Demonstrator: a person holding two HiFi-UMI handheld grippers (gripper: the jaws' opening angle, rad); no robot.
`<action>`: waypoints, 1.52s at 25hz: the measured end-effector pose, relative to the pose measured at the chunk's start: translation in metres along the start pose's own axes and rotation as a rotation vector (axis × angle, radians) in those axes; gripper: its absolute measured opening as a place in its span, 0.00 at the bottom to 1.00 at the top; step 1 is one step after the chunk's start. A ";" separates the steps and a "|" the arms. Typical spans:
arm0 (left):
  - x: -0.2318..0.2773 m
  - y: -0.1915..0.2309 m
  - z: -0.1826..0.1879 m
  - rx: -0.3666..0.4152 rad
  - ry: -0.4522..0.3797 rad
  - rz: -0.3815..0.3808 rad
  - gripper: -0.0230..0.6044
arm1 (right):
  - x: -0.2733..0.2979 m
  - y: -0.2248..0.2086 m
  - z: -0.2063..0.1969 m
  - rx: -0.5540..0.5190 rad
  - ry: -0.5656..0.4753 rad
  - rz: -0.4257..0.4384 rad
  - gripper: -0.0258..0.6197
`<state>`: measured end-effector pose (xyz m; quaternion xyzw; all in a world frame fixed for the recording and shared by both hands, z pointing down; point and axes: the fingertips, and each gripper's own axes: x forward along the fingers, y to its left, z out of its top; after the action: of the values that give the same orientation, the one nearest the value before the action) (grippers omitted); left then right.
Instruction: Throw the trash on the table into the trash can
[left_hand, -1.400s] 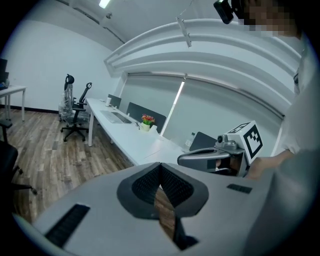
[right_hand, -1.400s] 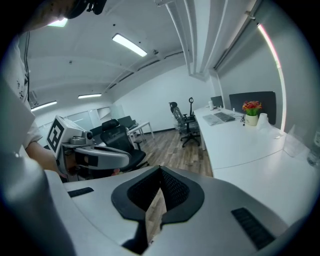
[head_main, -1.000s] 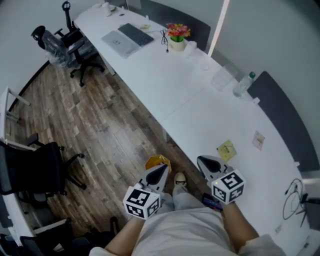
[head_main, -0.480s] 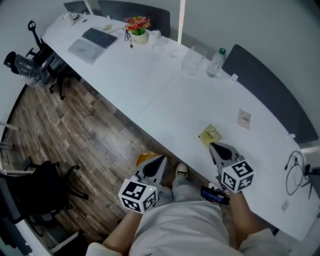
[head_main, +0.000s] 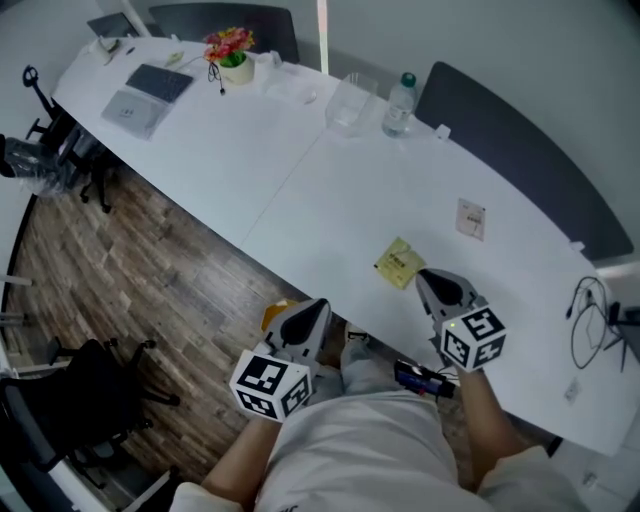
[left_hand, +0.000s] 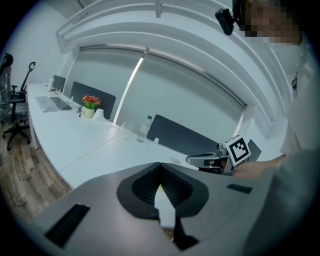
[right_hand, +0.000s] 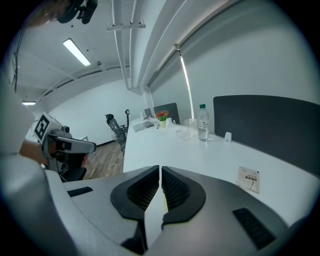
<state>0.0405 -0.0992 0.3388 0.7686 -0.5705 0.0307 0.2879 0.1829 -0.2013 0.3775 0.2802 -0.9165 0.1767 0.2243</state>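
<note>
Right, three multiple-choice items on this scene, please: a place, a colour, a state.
1. Where is the yellow paper? A on the floor; B on the table, just ahead of the right tongs; C beside the laptop.
2. The cap of the bottle is: A green; B red; C black.
3. The right tongs are: A wide open; B shut on the paper; C shut, empty.
B: it lies by the tongs' tip. A: green shows in the head view. C: pads meet, nothing between.
</note>
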 end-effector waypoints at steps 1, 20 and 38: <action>0.003 -0.001 -0.001 -0.001 0.006 -0.002 0.04 | 0.001 -0.005 -0.004 -0.001 0.009 -0.009 0.09; 0.038 0.007 -0.030 -0.058 0.083 0.037 0.04 | 0.058 -0.078 -0.101 0.018 0.268 -0.033 0.38; 0.034 0.014 -0.037 -0.091 0.075 0.090 0.04 | 0.084 -0.086 -0.128 0.029 0.349 -0.003 0.39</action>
<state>0.0501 -0.1134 0.3883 0.7264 -0.5943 0.0463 0.3421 0.2114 -0.2471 0.5441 0.2499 -0.8606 0.2357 0.3759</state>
